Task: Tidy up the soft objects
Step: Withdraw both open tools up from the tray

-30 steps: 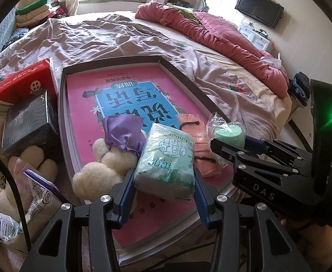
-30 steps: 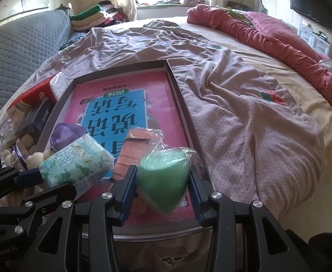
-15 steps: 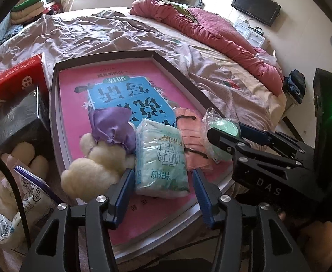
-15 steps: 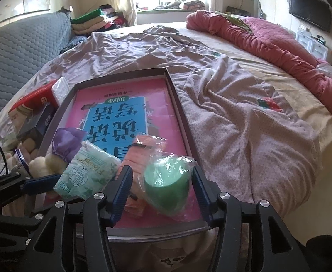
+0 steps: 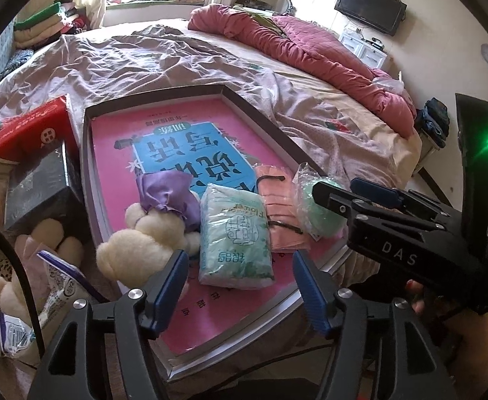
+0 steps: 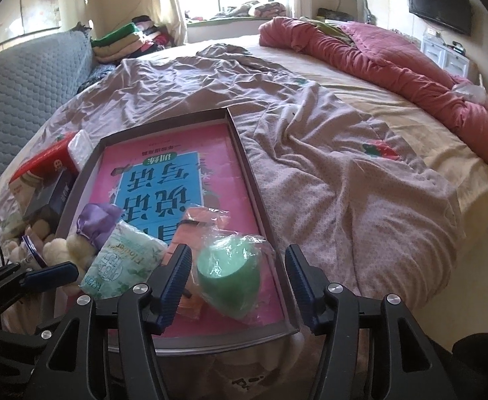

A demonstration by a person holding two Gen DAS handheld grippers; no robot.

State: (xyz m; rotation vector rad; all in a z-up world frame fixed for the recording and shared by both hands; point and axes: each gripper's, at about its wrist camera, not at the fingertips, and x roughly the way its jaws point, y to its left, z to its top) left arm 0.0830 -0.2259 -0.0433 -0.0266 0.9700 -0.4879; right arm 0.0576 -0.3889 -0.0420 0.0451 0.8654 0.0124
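Both sets of jaws are being opened, and nothing is being pressed by either. The tissue pack (image 5: 235,236) is lying flat in the tray (image 5: 260,123), just ahead of the left gripper (image 5: 240,286), its long axis running straight away between the blue pads. The green sponge (image 6: 230,280), bagged, is resting between the fingers of the right gripper (image 6: 237,283), near the tray's front corner, free of both pads.
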